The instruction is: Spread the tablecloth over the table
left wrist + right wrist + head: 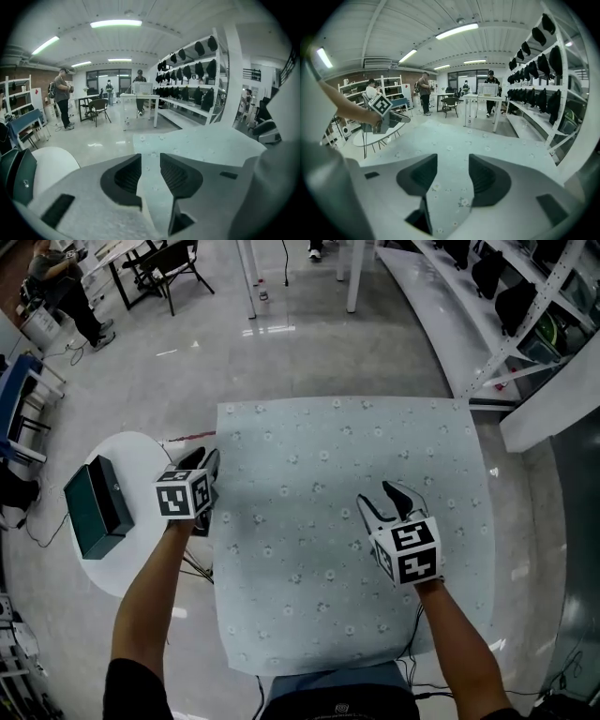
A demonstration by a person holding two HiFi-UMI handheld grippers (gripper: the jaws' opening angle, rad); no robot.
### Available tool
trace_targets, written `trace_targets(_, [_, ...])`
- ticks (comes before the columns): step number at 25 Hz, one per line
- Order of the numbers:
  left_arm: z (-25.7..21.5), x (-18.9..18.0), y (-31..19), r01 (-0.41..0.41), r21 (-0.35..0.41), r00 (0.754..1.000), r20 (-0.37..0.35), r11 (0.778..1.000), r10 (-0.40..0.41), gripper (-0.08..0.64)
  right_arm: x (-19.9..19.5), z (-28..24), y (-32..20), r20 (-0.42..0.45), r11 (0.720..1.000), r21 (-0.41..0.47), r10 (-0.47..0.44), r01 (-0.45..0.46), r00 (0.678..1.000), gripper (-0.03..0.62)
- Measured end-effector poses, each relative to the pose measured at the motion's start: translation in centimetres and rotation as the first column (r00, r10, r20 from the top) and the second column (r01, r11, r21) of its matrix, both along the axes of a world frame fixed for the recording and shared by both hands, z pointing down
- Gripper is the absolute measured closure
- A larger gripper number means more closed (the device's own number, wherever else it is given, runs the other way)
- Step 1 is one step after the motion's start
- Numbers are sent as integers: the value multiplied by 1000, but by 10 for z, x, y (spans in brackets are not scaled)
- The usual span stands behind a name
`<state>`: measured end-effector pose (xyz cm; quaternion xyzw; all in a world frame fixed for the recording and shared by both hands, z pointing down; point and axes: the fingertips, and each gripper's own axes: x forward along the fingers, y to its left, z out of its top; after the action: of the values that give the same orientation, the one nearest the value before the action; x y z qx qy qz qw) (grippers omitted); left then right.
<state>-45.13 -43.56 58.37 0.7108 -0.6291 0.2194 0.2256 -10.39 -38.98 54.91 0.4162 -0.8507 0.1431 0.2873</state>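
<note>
**Tablecloth laid out, both hand-held grippers open over it**

The tablecloth [319, 437], pale blue-green with small flower sprigs, lies spread across the whole top of the desk, which it hides completely. It looks flat, with only faint creases, and its hem hangs wavy over the near edge.

My left hand-held gripper [206, 463] sits at the left edge of the desk, closer to the far left corner than the near one. In the left gripper view its 2 jaws stand a little apart. The cloth's edge shows in the narrow gap between them, and neither pad presses on it. I cannot tell whether the tips touch the fabric.

My right hand-held gripper [375, 495] is above the cloth, right of the middle and toward the near edge. Its jaws stand wider apart, and only the flowered fabric shows in the gap below them; nothing is clamped.

Just off the left edge of the desk stands a round white side table [141, 451] with a dark green box [94, 507] on it. White shelving [525, 296] with dark bags runs beyond the far right corner.
</note>
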Motion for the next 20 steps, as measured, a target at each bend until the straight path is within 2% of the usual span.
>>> trace_targets(7, [-75,39,45,-73,131,997,35,989,69,403,9,-50,37,10,998,69,9,-9,1000,374])
trace_targets(15, [-139,72,107,-111,232,993,54,966,101,379,33,-95,82,28,992,128,16,-20,999,371])
trace_targets(20, [-162,91,140,-130,280,991,68,951,116,359,47,-109,101,50,989,147,22,-29,999,365])
